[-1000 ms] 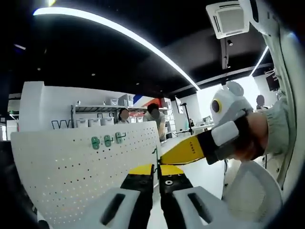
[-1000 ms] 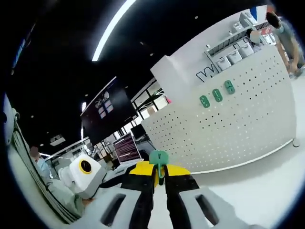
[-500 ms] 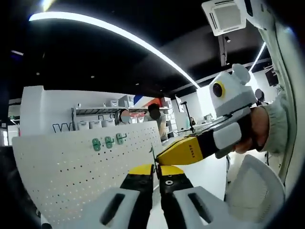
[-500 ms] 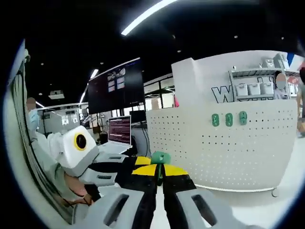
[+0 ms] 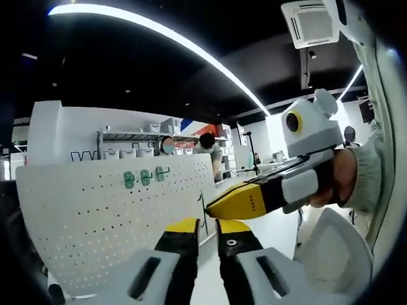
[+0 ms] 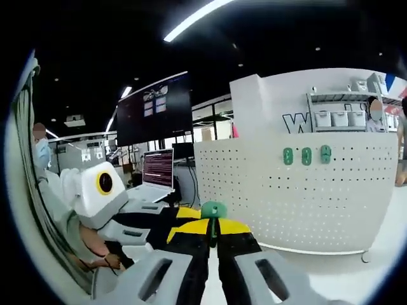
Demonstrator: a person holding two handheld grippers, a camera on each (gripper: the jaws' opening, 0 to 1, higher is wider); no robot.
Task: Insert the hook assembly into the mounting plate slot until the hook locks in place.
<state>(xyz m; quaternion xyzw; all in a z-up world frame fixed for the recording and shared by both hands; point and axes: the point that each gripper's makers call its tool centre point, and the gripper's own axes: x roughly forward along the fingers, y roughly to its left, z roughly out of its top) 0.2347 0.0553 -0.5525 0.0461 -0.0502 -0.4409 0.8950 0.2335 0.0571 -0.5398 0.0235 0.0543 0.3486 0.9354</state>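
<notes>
- Left gripper view: the left gripper (image 5: 206,227) rises from the bottom edge, its yellow-tipped jaws slightly spread with a narrow gap and nothing between them.
- The right gripper (image 5: 213,206) enters this view from the right, held in a person's hand (image 5: 334,181); its yellow tip ends just above the left jaws, with a thin dark edge of the held part at the tip.
- White perforated mounting plate (image 5: 95,222) stands upright behind and to the left of the jaws; three green hooks (image 5: 145,177) sit side by side near its upper edge.
- Right gripper view: the right gripper (image 6: 213,230) has its jaws pressed onto a green hook assembly (image 6: 213,211), which sticks up from between the tips. It is held in the air, well apart from the plate.
- The mounting plate (image 6: 331,203) stands to the right and behind, the three green hooks (image 6: 306,155) in a row high on it.
- The left gripper (image 6: 178,222) comes in from the left, its tip just beside the right jaws.
- Background: shelving with white bins (image 6: 337,118), a dark wall screen (image 6: 152,108), a laptop (image 6: 158,175).
</notes>
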